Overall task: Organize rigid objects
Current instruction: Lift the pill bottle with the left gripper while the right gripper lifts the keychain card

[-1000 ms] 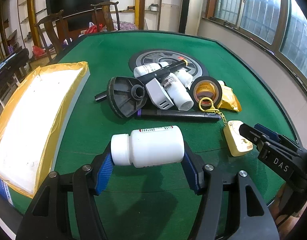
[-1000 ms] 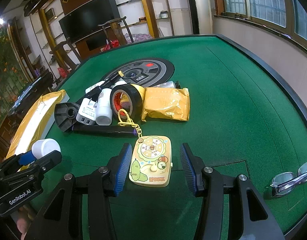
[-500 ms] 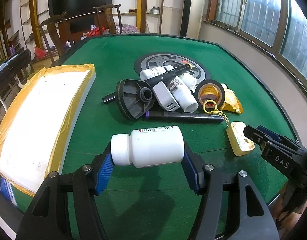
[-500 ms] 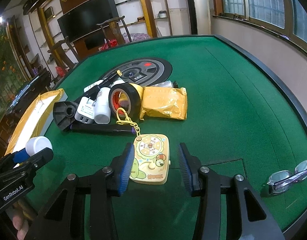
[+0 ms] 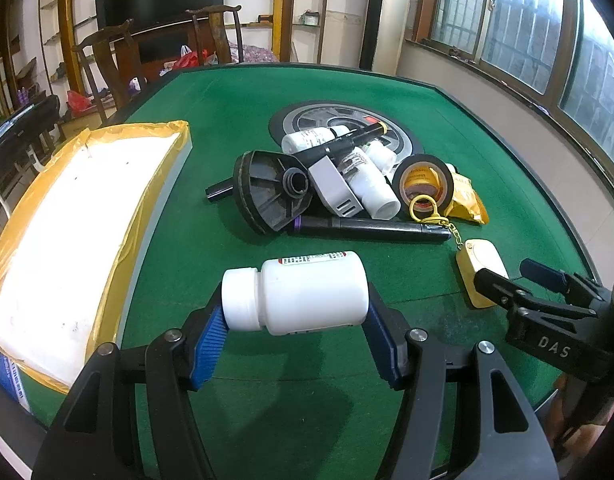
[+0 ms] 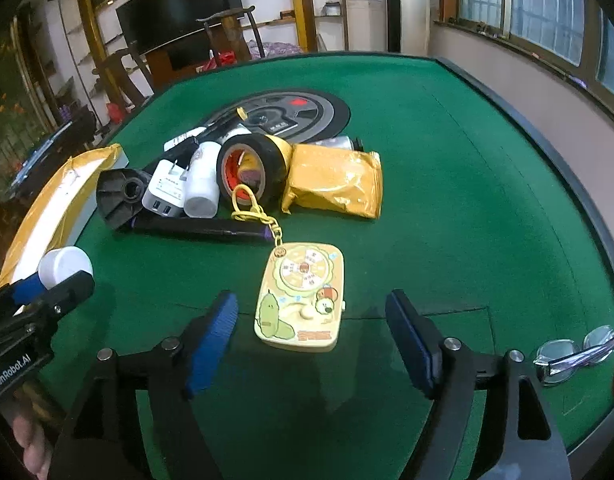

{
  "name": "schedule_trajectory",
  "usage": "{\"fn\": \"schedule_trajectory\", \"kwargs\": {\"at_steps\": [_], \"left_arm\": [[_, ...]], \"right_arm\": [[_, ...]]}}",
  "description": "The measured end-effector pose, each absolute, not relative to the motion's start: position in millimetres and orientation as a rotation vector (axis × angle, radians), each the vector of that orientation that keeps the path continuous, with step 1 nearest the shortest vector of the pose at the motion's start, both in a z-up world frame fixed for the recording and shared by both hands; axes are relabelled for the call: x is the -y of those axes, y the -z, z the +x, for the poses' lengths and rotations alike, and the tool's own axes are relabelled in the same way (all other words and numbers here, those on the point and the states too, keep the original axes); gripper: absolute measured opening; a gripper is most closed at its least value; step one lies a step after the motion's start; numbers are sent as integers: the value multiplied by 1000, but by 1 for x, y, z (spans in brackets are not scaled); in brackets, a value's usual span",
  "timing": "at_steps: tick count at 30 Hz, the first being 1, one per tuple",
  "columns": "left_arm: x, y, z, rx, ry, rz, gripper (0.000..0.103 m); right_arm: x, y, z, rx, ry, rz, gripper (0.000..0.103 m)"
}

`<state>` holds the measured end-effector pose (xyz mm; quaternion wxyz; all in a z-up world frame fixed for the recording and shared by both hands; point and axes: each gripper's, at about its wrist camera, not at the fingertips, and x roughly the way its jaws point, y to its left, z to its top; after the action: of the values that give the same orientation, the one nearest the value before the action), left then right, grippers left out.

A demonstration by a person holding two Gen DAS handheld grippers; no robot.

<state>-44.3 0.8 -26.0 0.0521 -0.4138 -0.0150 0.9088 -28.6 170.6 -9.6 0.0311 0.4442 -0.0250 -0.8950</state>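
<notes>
While clamped: smooth white plastic bottle [image 5: 303,292], prob. rigid.

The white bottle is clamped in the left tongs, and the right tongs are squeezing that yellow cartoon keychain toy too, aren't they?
Only half right. The left tongs do clamp the white bottle. The right tongs are not squeezing the yellow keychain toy: they have just been opening, and the right wrist view shows green felt on both sides between the blue pads and the toy, which lies flat on the table.

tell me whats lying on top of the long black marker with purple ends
The black ribbed plastic funnel overlaps the marker at its left end, and the yellow keychain clasp crosses its right end. The marker's left tip is covered by the funnel.
</notes>
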Motion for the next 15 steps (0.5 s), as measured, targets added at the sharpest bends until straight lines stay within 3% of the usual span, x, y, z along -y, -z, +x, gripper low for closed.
{"fn": "schedule_trajectory", "kwargs": {"at_steps": [5,7,9,15], "left_arm": [[-3,29,-45,39,-2750,-1264,62],[-4,29,-45,35,-2750,-1264,62],[-4,29,-45,33,-2751,-1261,62],[-2,27,-42,20,-2765,-1248,62]], "right_arm": [[-163,22,-42,5,2734,1488,73],[-165,25,-45,35,2725,1511,54],[-166,24,-42,31,2741,1498,42],[-178,17,-22,156,2735,1414,42]]}}
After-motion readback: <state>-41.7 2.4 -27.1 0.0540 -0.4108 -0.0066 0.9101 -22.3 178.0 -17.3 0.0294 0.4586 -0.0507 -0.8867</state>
